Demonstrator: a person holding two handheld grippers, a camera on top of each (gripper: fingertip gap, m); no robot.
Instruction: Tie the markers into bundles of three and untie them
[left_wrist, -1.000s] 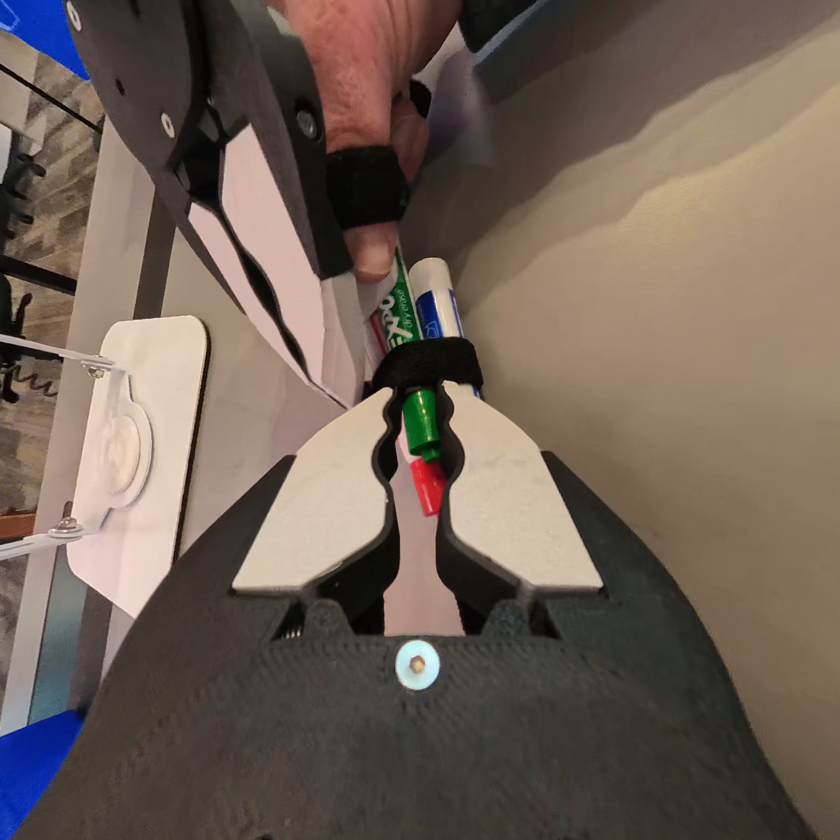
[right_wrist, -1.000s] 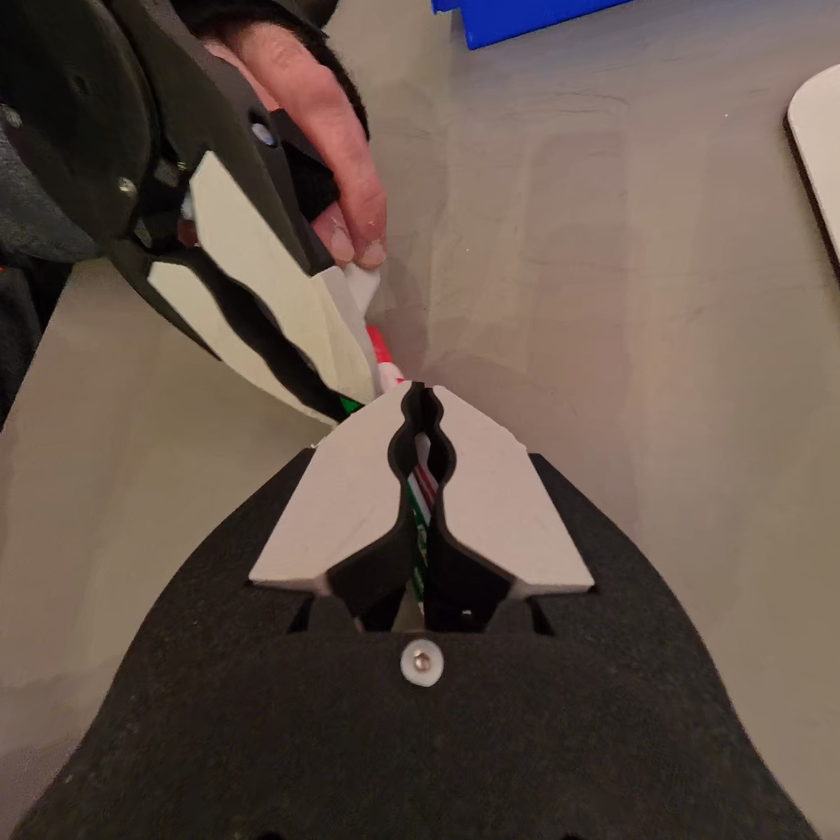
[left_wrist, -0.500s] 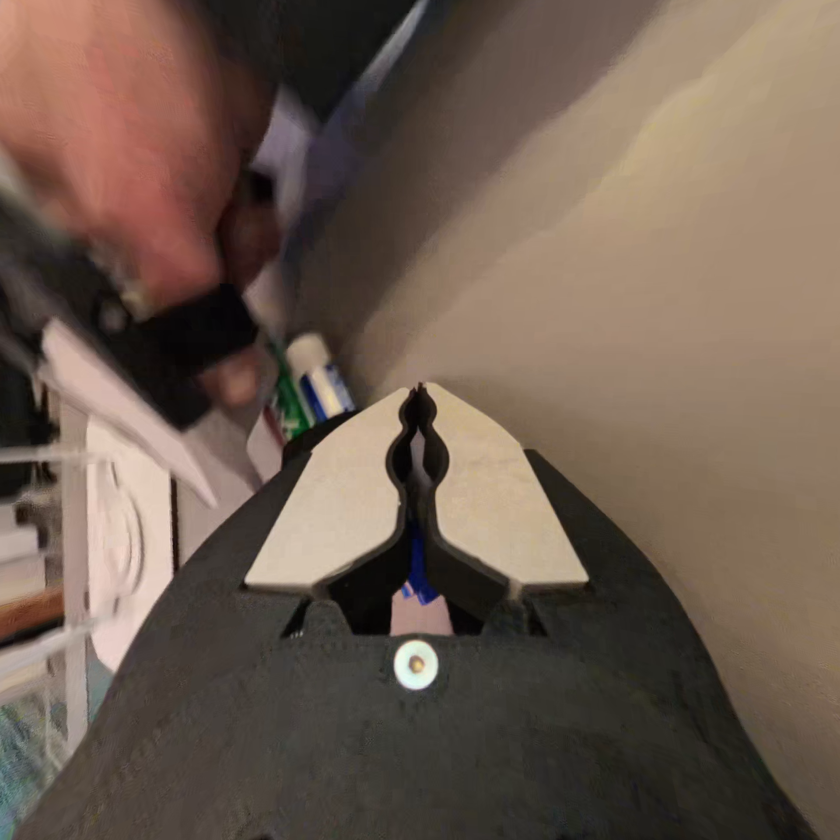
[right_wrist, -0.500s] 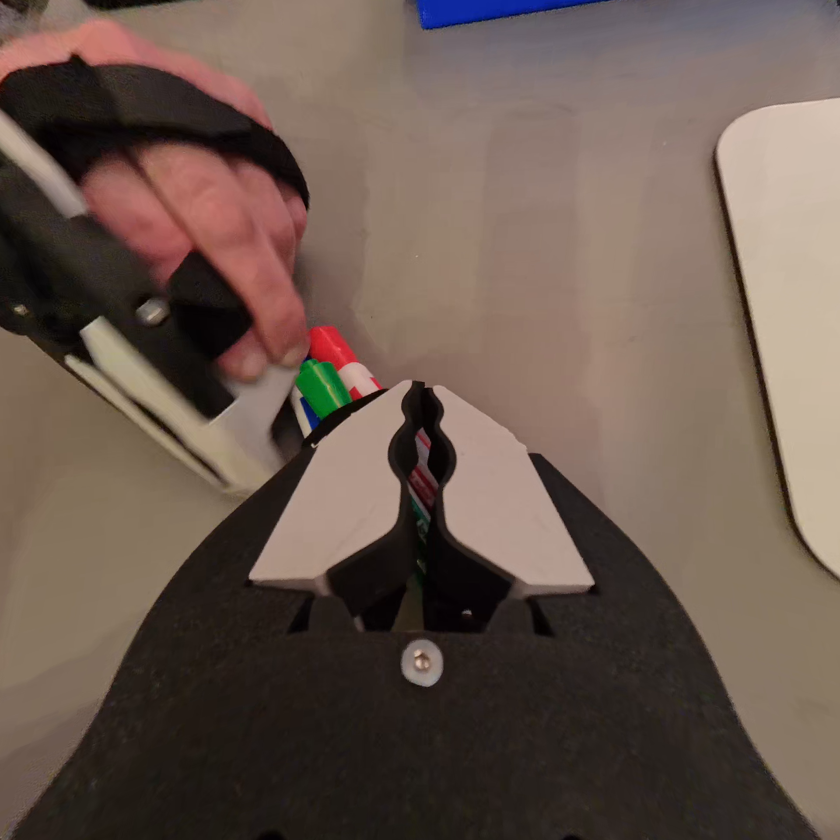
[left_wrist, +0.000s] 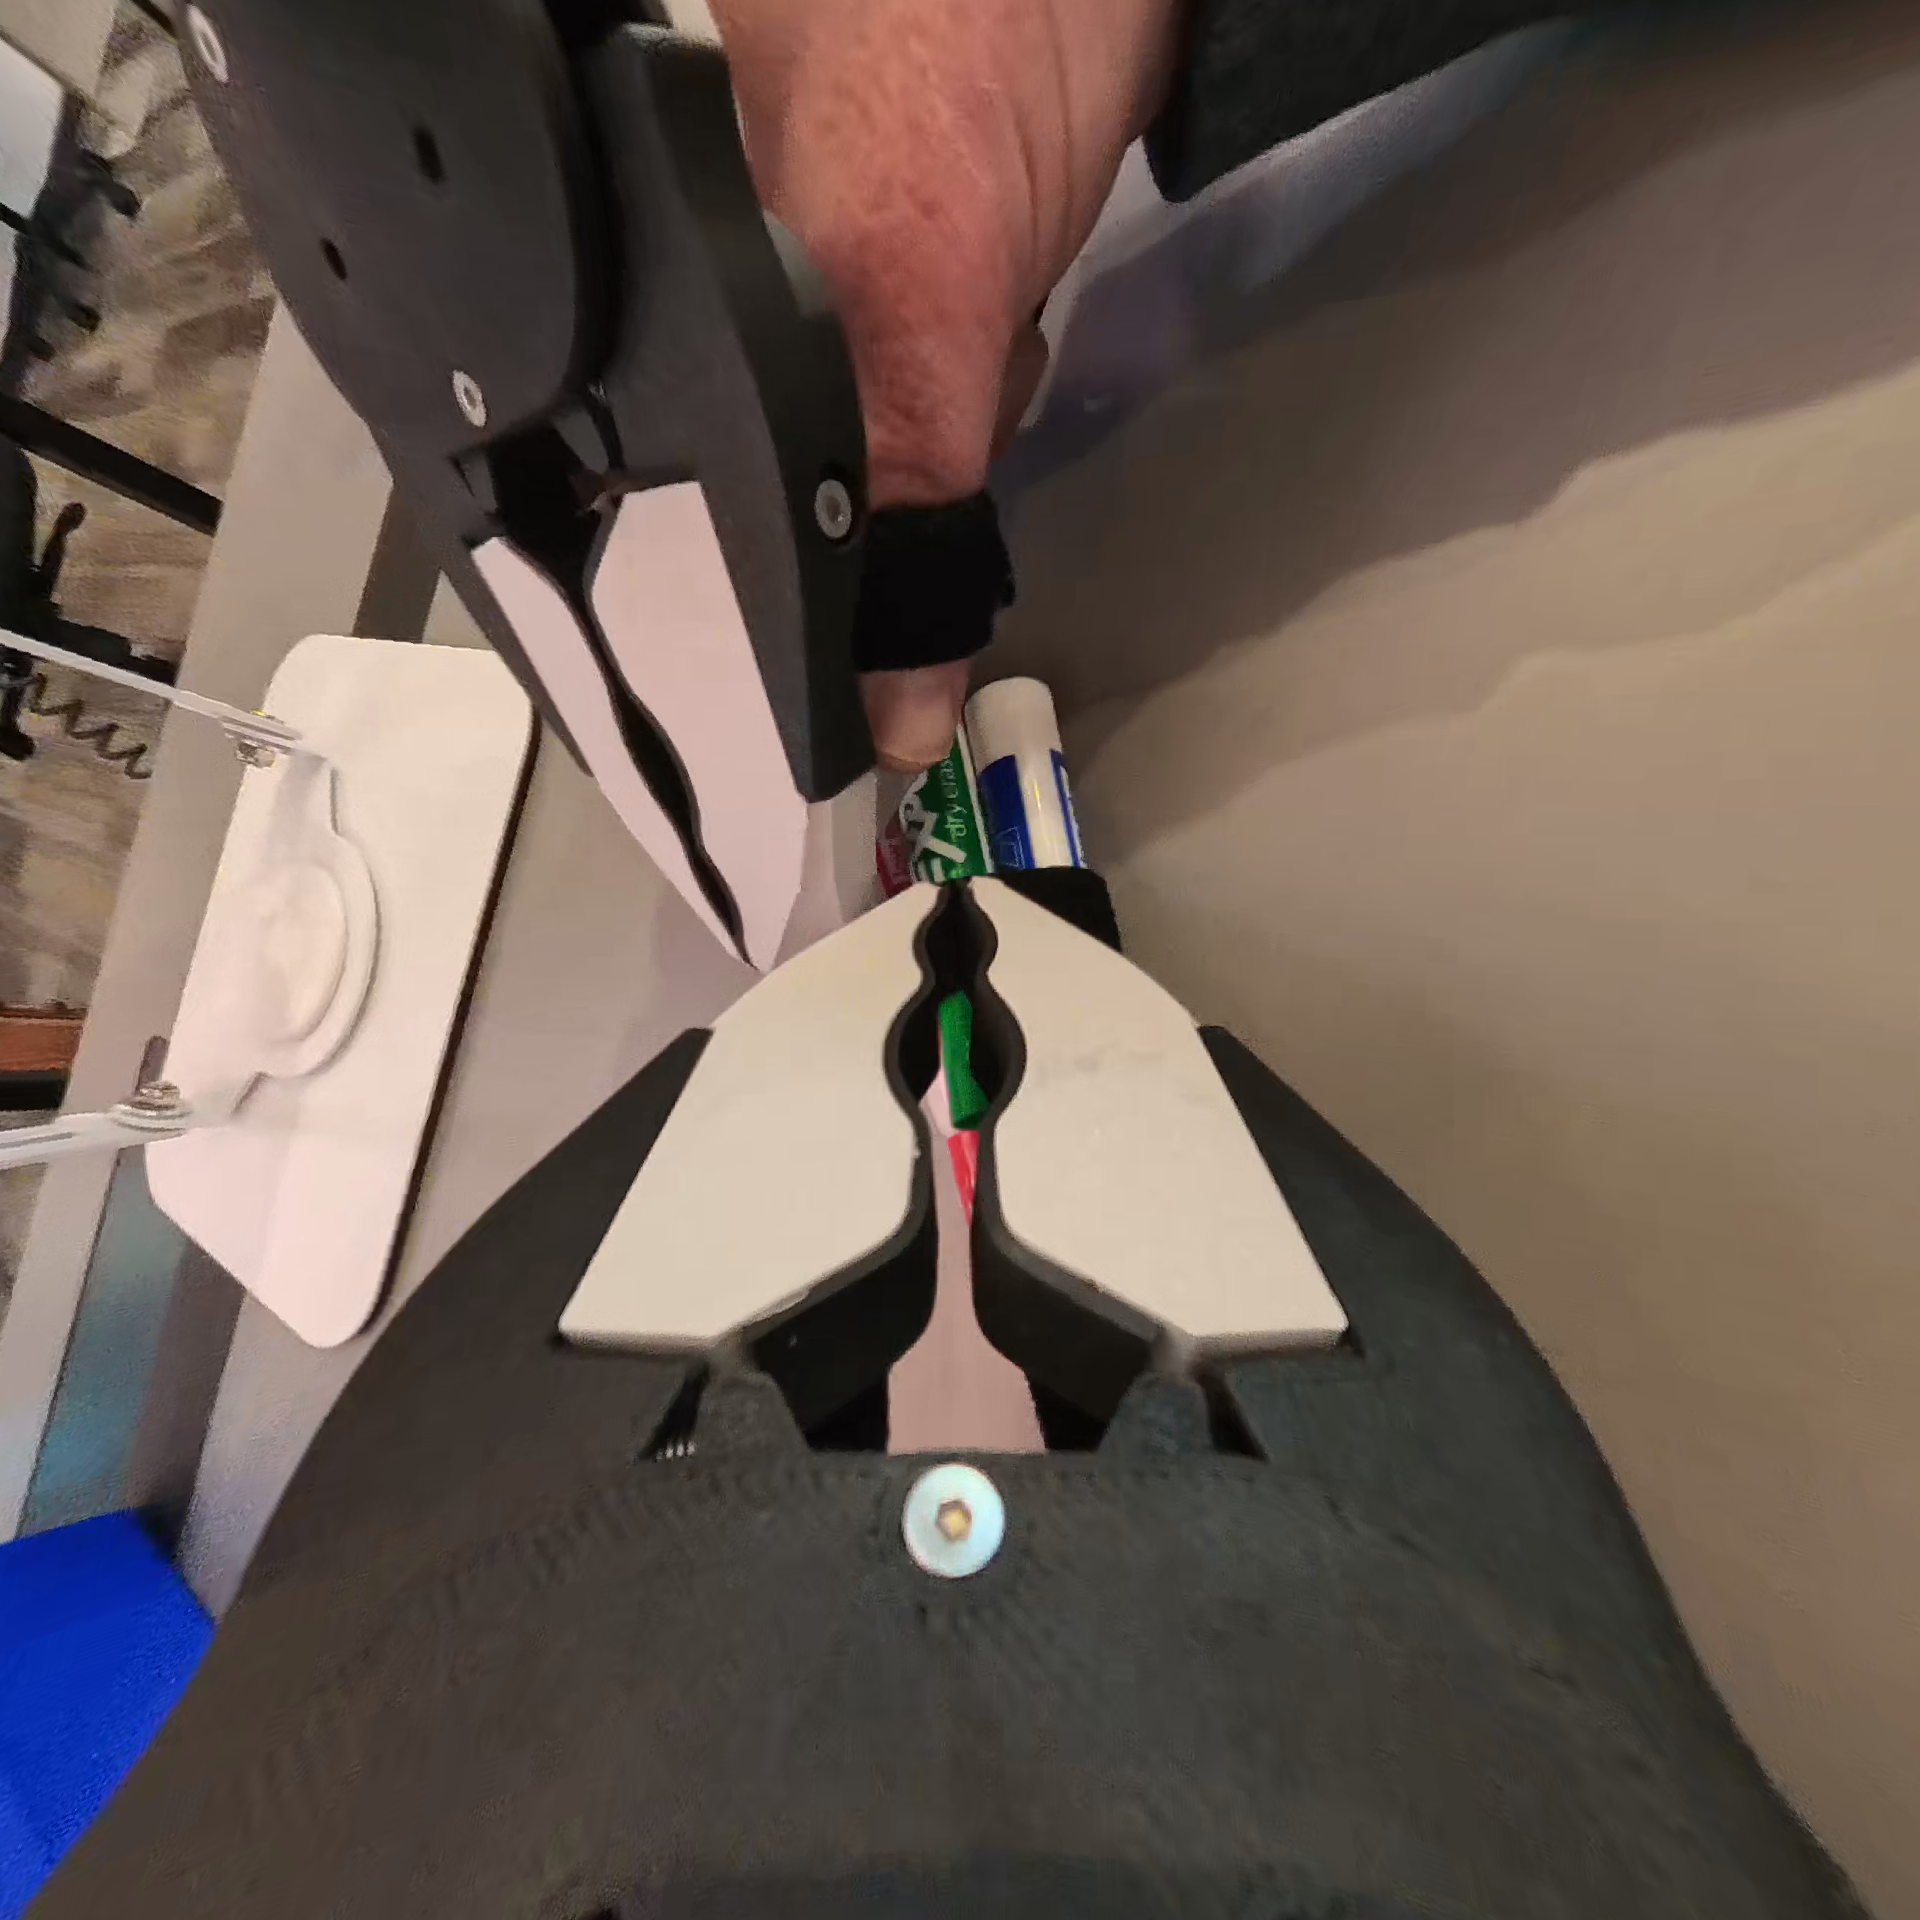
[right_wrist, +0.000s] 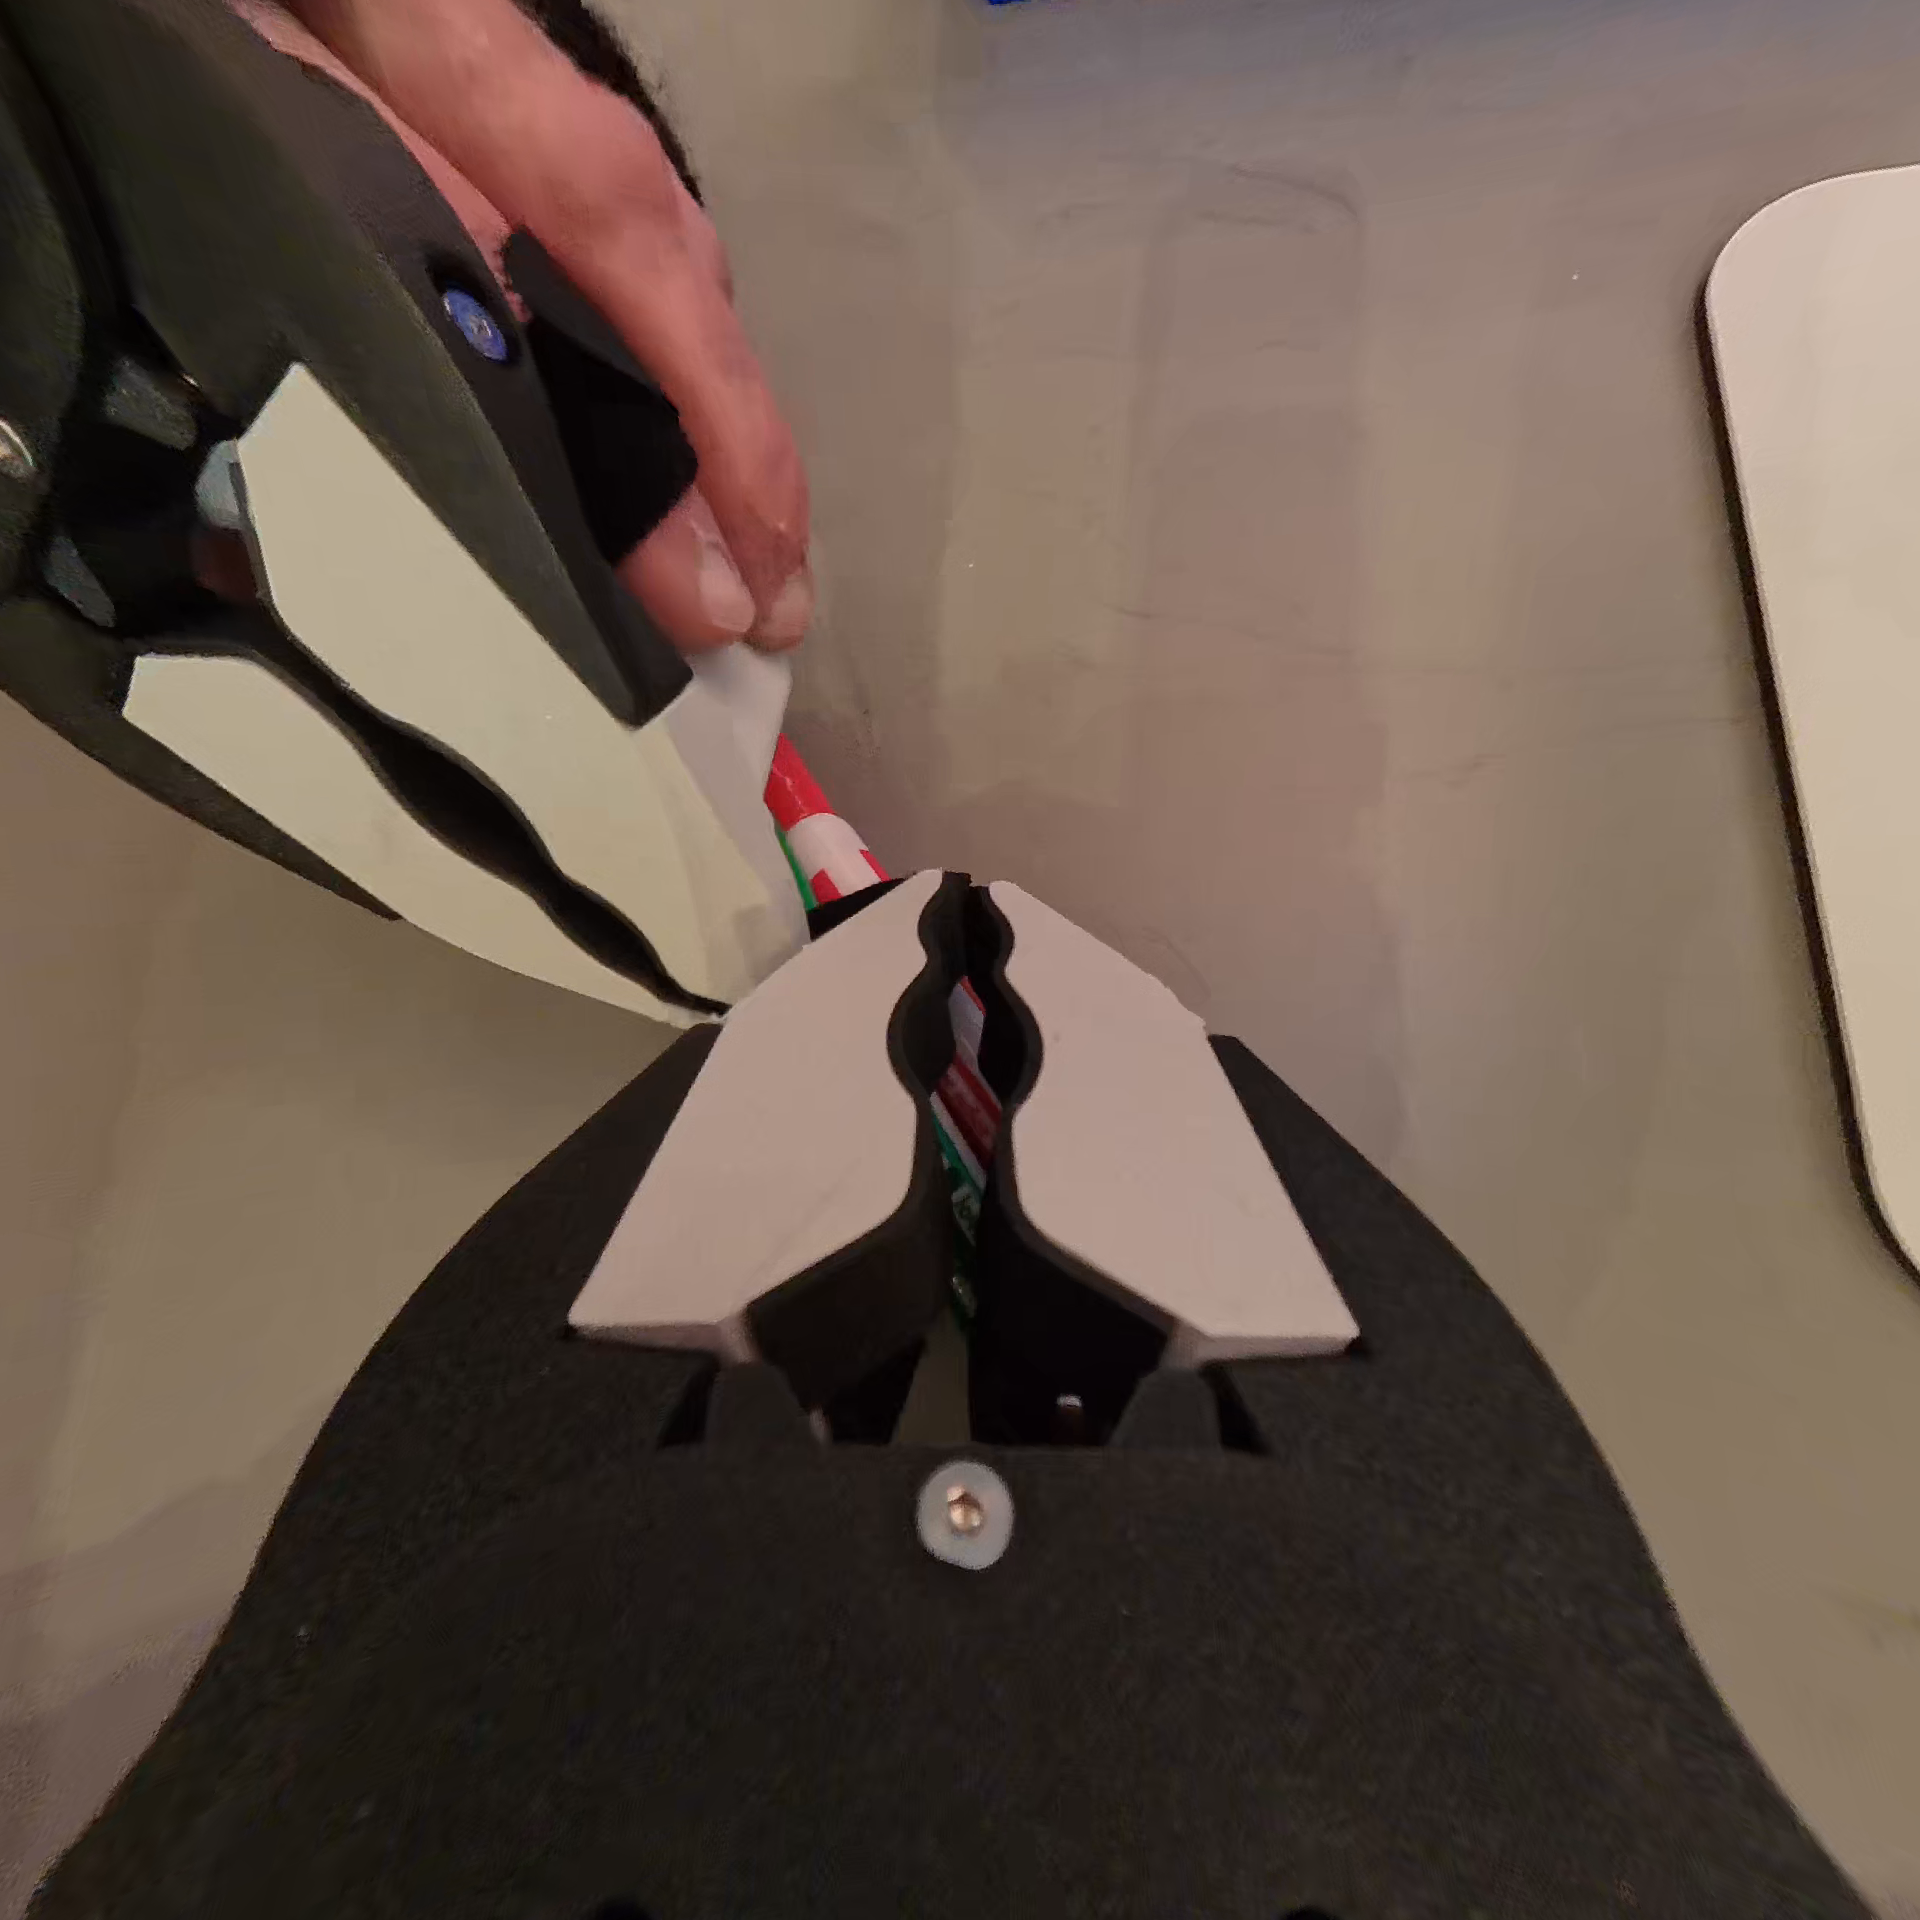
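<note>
Both claws, left claw (left_wrist: 951, 902) and right claw (right_wrist: 966, 894), closed at black strap (left_wrist: 1081, 902) binding stiff, light, slick markers (left_wrist: 971, 821); best pinched by strap's soft loose end.

The left gripper (left_wrist: 951, 899) has a rough, grainy matt black plastic body, smooth pale matt finger plates and a shiny metal screw (left_wrist: 954, 1536). Ahead of it, the markers (left_wrist: 1023, 790) look like glossy plastic, wrapped in a black cloth-like strap (left_wrist: 1081, 902). The surface (right_wrist: 1299, 623) is smooth, matt beige. To its left, a white board (left_wrist: 343, 987) looks smooth.
</note>
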